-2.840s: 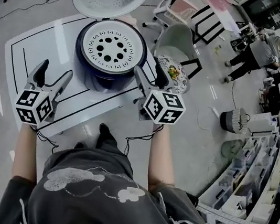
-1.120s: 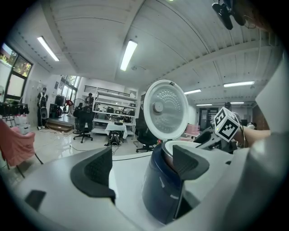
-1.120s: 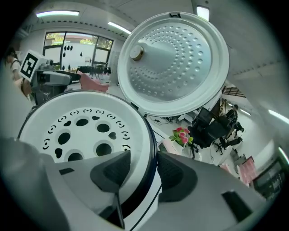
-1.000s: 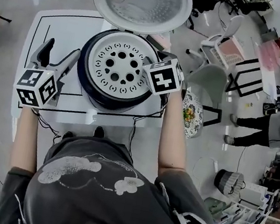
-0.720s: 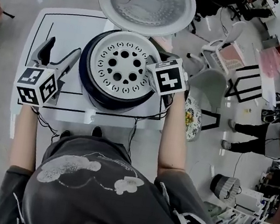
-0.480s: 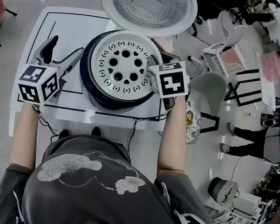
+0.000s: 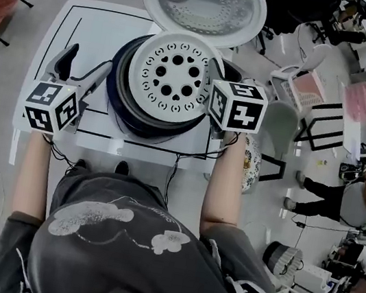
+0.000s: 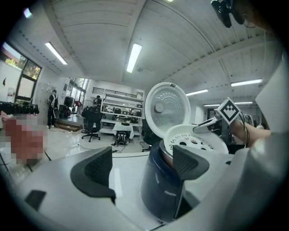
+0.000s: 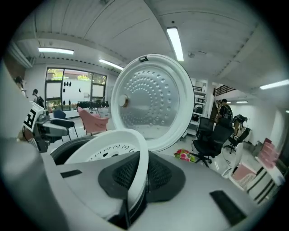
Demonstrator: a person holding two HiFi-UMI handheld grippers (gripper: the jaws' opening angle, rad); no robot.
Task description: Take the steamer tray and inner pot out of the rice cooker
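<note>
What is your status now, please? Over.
Right gripper jaws just closed on steamer tray rim, tray tilted, partly lifted from rice cooker. Left gripper open, empty, beside cooker. Lid up, not in the way.

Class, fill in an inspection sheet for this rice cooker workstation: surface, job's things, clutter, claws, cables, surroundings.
Surface: white table with black border lines.
Job's things: rice cooker, lid open; steamer tray tilted above the cooker; inner pot in the cooker, only its rim showing.
Clutter: nothing seen on the table.
Claws: right claw has just been closing, now clamped on the tray's rim; left claw open, empty, beside the cooker.
Cables: thin black cables hang over the table's near edge.
Surroundings: black office chair, a person standing.
</note>
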